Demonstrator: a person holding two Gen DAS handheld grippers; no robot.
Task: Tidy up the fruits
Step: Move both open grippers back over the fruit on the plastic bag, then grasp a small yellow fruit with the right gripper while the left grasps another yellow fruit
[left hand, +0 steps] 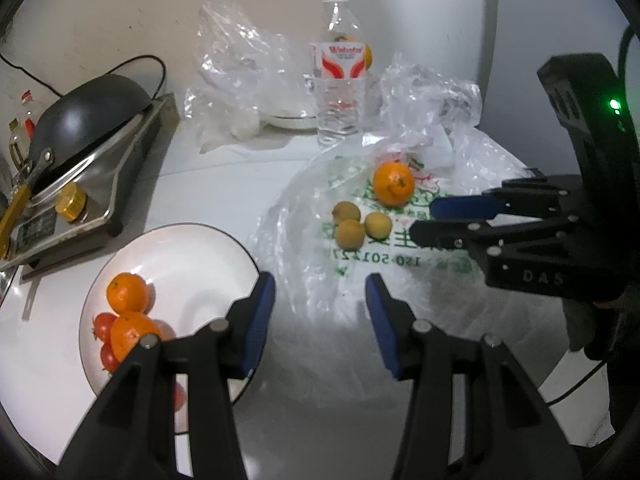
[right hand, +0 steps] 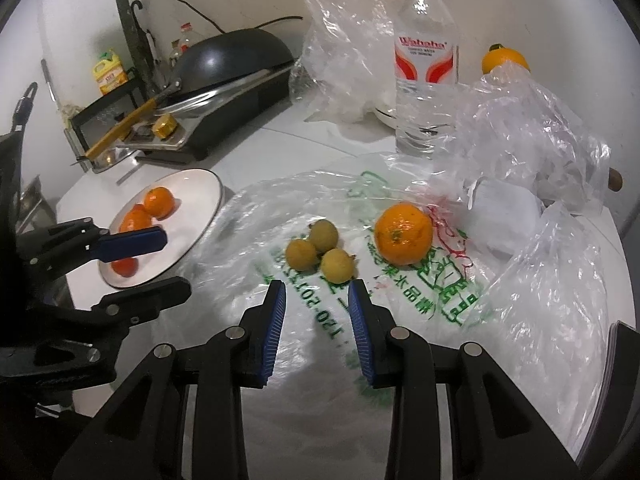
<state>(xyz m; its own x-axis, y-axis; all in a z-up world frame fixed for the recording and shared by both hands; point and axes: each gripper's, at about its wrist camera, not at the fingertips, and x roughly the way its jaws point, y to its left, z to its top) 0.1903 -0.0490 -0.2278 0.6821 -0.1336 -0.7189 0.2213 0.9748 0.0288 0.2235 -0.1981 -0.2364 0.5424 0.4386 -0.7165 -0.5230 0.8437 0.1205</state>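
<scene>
While the left wrist view looked down across the surface (left hand: pixel 208 176), the left hand-held gripper (left hand: pixel 320 286) hung with its jaws moderately apart and nothing between them, poised over the near edge of the printed plastic bag (left hand: pixel 384 248). Just left of it sat the white plate (left hand: pixel 192 252), already carrying two oranges (left hand: pixel 127 292) and what looked like tomatoes (left hand: pixel 105 326), though these were partly hidden. Beyond the fingertips, on the bag, lay three small yellow-green fruits (left hand: pixel 351 224) in a cluster and a loose orange (left hand: pixel 393 183) just behind them. The right hand-held gripper (left hand: pixel 430 220) reached in from the right, near that cluster.

In the right wrist view, the right hand-held gripper (right hand: pixel 317 292) stood narrow and empty, its tips just short of the nearest small fruits (right hand: pixel 320 250); the orange (right hand: pixel 405 233) lay farther off to the right. A water bottle (right hand: pixel 426 64) stood at the far side, with another orange (right hand: pixel 505 62) behind crumpled bags.

The risks, as I judged them: the narrow jaws might nudge a round fruit and send it rolling over the slick plastic, or pinch a fold of bag with the fruit and drag the whole sheet. The two hand-held grippers, working close together, might also collide.
</scene>
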